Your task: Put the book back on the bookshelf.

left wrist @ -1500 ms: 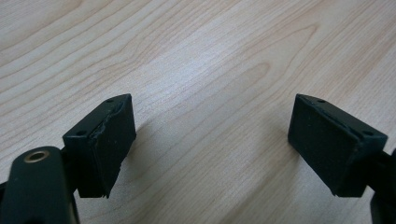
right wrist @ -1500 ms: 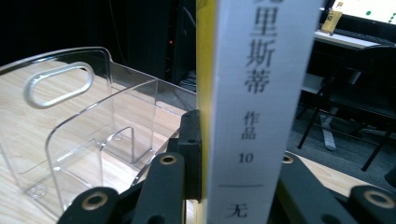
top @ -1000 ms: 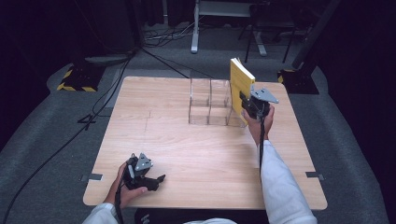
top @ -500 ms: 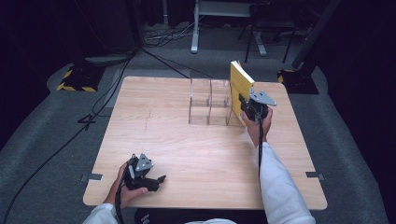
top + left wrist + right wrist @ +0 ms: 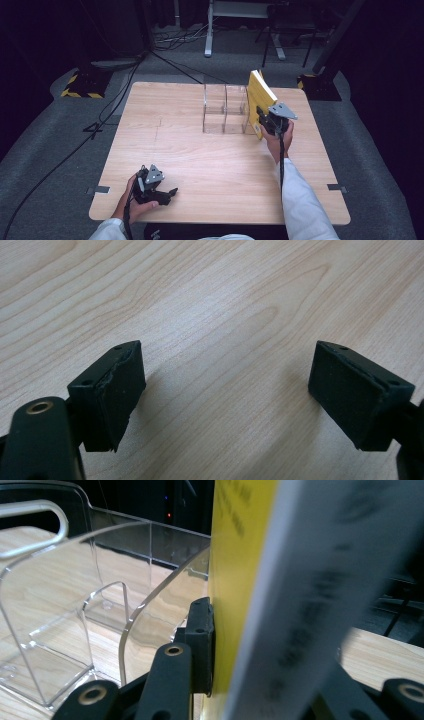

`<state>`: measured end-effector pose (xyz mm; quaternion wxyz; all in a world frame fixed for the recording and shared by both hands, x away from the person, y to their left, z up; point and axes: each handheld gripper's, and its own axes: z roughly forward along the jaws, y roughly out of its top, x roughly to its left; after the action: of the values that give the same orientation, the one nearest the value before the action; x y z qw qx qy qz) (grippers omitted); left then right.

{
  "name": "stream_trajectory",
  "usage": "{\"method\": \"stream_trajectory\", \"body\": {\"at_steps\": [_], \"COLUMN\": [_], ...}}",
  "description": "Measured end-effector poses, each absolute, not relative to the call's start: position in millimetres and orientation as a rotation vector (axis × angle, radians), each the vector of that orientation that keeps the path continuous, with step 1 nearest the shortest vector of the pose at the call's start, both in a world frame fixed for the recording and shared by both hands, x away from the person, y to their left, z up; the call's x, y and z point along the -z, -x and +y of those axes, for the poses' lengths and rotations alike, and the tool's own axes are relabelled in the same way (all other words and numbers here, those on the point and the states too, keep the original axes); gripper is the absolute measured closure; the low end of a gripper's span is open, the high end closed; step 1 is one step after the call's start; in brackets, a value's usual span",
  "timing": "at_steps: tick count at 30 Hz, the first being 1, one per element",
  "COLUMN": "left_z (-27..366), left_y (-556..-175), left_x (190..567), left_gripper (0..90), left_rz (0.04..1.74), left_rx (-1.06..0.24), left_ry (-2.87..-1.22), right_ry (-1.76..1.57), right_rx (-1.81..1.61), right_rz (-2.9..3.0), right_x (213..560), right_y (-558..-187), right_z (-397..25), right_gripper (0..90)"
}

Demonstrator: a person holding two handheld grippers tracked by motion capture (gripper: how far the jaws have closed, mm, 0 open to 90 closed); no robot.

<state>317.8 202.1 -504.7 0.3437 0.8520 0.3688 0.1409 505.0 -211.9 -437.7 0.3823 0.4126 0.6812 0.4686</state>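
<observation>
A yellow book (image 5: 259,97) stands upright at the right end of a clear acrylic rack (image 5: 225,111) on the wooden table (image 5: 200,160). My right gripper (image 5: 266,121) is shut on the book's near edge, held from behind by a hand. In the right gripper view the yellow book (image 5: 245,580) is clamped between the jaws, its pale page edge toward the camera, with the clear rack (image 5: 65,610) just to its left. My left gripper (image 5: 167,192) rests low near the table's front left edge, jaws wide apart. The left gripper (image 5: 225,405) has bare wood between its pads.
The rack has several open compartments with curved dividers. Beyond the table lie a dark floor, black cables (image 5: 120,90), a yellow-and-black striped base (image 5: 80,85) and a stand base (image 5: 320,85). Both white sleeves come in from the bottom edge.
The right gripper and the book have shifted slightly, staying beside the rack's right end. The left gripper has stayed put.
</observation>
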Motion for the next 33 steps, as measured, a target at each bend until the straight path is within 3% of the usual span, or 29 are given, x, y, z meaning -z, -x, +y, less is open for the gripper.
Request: {"method": "stream_trajectory", "body": {"at_steps": [22, 33], "left_z": [202.0, 202.0], "left_y": [-318.7, -318.6], "left_x": [504.8, 504.8], "left_gripper": [15.6, 15.6], "left_rz": [0.953, 0.954], "left_rx": [-0.364, -0.364], "left_ry": [-2.214, -2.214], "right_ry": [-0.981, -1.054], "right_rx": [-1.279, -1.282], "right_rz": [1.695, 1.687], "right_x": [430.2, 432.5], "right_y": [-469.2, -471.1], "right_z": [-240.0, -255.4], "right_gripper": [64.1, 54.5]}}
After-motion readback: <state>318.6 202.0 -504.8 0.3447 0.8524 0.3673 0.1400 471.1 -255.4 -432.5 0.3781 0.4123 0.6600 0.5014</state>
